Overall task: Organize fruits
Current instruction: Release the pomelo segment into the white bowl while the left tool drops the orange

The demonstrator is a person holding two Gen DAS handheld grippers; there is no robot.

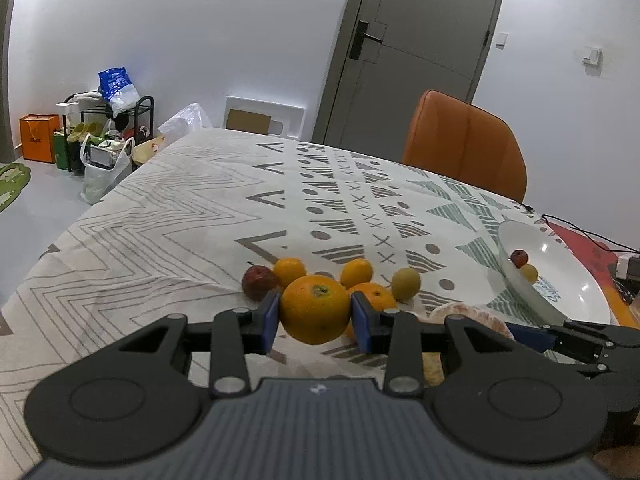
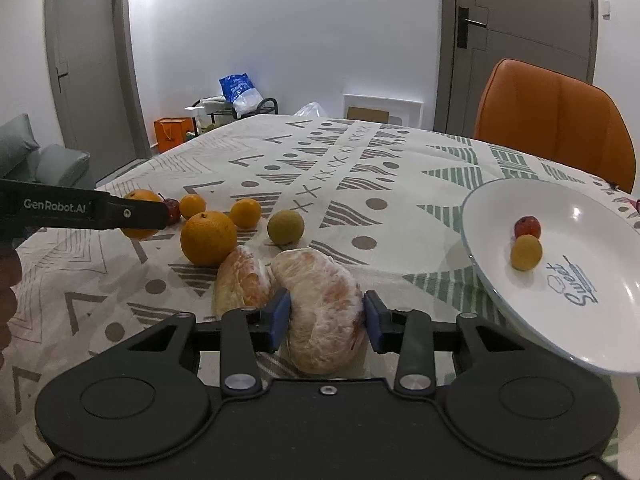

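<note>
My left gripper is shut on a large orange, its blue pads pressed against both sides, and holds it just above the patterned tablecloth. My right gripper is shut on a peeled citrus piece that rests on the cloth. A second peeled piece lies just to its left. Behind these lie another large orange, two small oranges, a dark red fruit and a yellow-green fruit. The white plate to the right holds a small red fruit and a small yellow one.
An orange chair stands at the table's far right side. A black cable and a red mat lie beyond the plate. Bags and a shoe rack sit on the floor at the far left, near a grey door.
</note>
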